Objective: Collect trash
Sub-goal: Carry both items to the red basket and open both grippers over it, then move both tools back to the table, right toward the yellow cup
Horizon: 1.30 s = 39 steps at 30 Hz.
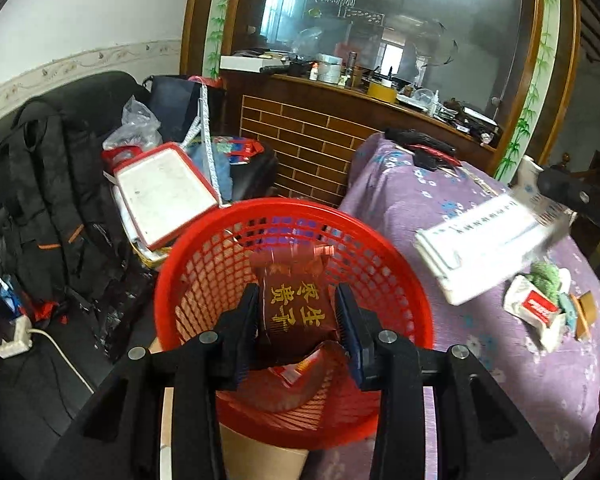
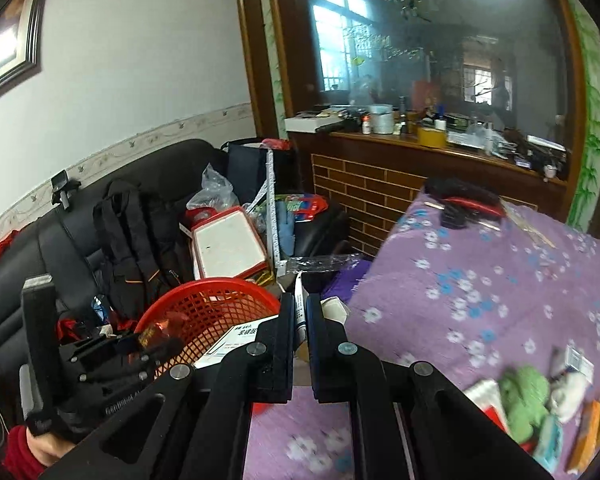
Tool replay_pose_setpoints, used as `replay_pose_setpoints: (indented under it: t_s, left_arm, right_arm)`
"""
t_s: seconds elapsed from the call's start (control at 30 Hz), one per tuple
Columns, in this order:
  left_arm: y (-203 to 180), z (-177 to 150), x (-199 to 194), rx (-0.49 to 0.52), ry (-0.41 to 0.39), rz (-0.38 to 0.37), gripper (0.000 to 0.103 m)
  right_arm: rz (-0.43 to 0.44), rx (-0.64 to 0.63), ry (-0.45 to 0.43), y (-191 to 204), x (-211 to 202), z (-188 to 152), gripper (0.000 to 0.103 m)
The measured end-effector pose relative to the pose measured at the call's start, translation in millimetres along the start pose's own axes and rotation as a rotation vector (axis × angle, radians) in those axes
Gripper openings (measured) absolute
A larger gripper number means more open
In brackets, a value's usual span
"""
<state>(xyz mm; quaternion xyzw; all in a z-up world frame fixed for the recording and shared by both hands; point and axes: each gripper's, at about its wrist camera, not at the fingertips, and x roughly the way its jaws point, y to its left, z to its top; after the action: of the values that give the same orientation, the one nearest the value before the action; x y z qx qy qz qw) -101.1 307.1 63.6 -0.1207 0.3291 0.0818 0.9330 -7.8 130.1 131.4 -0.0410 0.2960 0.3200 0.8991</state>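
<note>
A red mesh basket (image 1: 204, 264) stands beside the purple flowered table. My left gripper (image 1: 298, 312) is over it, its jaws apart around a brown snack wrapper (image 1: 296, 304) with yellow characters; whether the pads touch it is unclear. My right gripper (image 2: 299, 320) is shut on a flat white box (image 2: 299, 300), which appears blurred in the left wrist view (image 1: 488, 240), held above the table edge right of the basket (image 2: 204, 308). A pile of trash (image 1: 544, 304) with a green wad, tissue pack and small boxes lies on the table; it also shows in the right wrist view (image 2: 528, 400).
A black sofa (image 2: 32, 260) on the left holds a black backpack (image 1: 48, 184), a red-rimmed white tray (image 1: 164, 192) and plastic bags. A wooden counter (image 1: 340, 92) with clutter stands behind. Black items (image 2: 460, 200) lie at the table's far edge. A power strip (image 1: 14, 340) lies low on the left.
</note>
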Motion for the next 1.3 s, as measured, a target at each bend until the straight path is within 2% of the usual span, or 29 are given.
replay_pose_setpoints:
  t_s: [0.07, 0.1, 0.13, 0.27, 0.33, 0.37, 0.5, 0.6, 0.83, 0.97, 1.2, 1.3]
  left_arm:
    - [3.5, 1.7, 1.2, -0.008, -0.006, 0.015, 0.052]
    - [5.8, 2.2, 0.4, -0.018, -0.01, 0.014, 0.055]
    - [8.4, 2.4, -0.8, -0.033, -0.014, 0.014, 0.059]
    - [9.6, 2.1, -7.3, -0.057, -0.021, 0.002, 0.06]
    - [6.3, 0.6, -11.3, -0.055, -0.027, 0.0, 0.06]
    - [1.9, -1.1, -14.3, -0.05, -0.028, -0.009, 0.06]
    - [-24.0, -7.5, -24.8, -0.018, -0.037, -0.053, 0.062]
    - [-51.2, -15.8, -29.3, 0.013, -0.03, -0.099, 0.066]
    - [-135.4, -41.0, -28.3, 0.142, 0.027, -0.203, 0.066]
    - [-178.0, -53.5, -25.0, 0.211, 0.066, -0.248, 0.066]
    - [-228.5, -71.3, -26.6, 0.318, 0.097, -0.287, 0.066]
    - [-240.2, -75.8, -24.6, 0.34, 0.111, -0.295, 0.066]
  right_arm:
    - [0.025, 0.013, 0.012, 5.1, 13.3, 3.5, 0.009]
    - [0.055, 0.025, 0.028, 6.9, 22.5, 4.1, 0.01]
    - [0.074, 0.033, 0.039, 7.3, 26.8, 3.2, 0.018]
    - [0.088, 0.047, 0.032, 1.8, 19.6, -5.2, 0.022]
    - [0.068, 0.051, 0.023, -5.2, 8.2, -11.2, 0.024]
    - [0.065, 0.057, 0.02, -9.3, 1.4, -15.4, 0.025]
    - [0.028, 0.087, 0.02, -33.6, -28.8, -40.5, 0.043]
    - [-0.013, 0.135, 0.024, -58.9, -54.3, -66.2, 0.044]
    - [-0.082, 0.262, 0.02, -123.8, -115.1, -120.9, 0.044]
    - [-0.178, 0.334, 0.001, -168.3, -149.2, -142.6, 0.044]
    - [-0.381, 0.511, -0.012, -290.0, -202.5, -154.1, 0.043]
    - [-0.396, 0.564, 0.031, -337.3, -201.5, -155.7, 0.041]
